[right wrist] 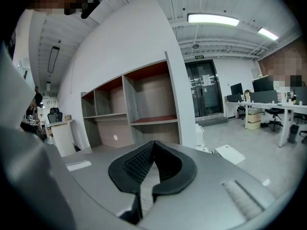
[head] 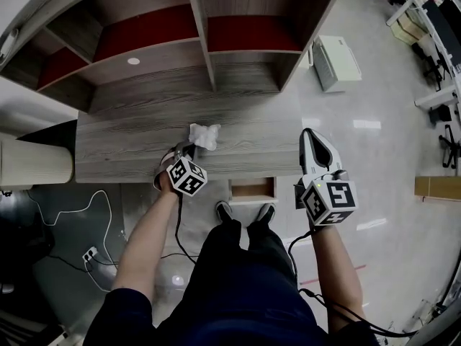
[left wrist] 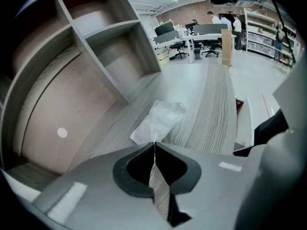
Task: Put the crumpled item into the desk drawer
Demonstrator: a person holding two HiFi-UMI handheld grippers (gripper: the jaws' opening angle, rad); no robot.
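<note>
**Wad still on the desk, drawer open and waiting**

The crumpled item (head: 205,135), a white wad of paper or thin plastic, lies on top of the desk (head: 137,146), near the middle and a little back from the desk's front edge. The drawer (head: 252,189) stands pulled out below that front edge, just right of the wad, and looks empty, so the receiving end seems ready.

The left gripper (head: 186,150) reaches over the desk's front edge and points straight at the wad. Its jaws are pressed together, with their tips right at the wad's near edge. Whether they nip a corner of it or only touch it cannot be told. The wad looks to rest its weight on the desk, so I judge the pick-up is only beginning. Coming in low along the desk top suits a light, loose thing that would skid if it were pushed.

The right gripper (head: 310,137) hangs at the desk's right end, well apart from the wad. Its jaws are closed on nothing and it faces the shelves (head: 238,34) at the back of the desk. It is probably kept there to leave the way to the drawer free.
</note>
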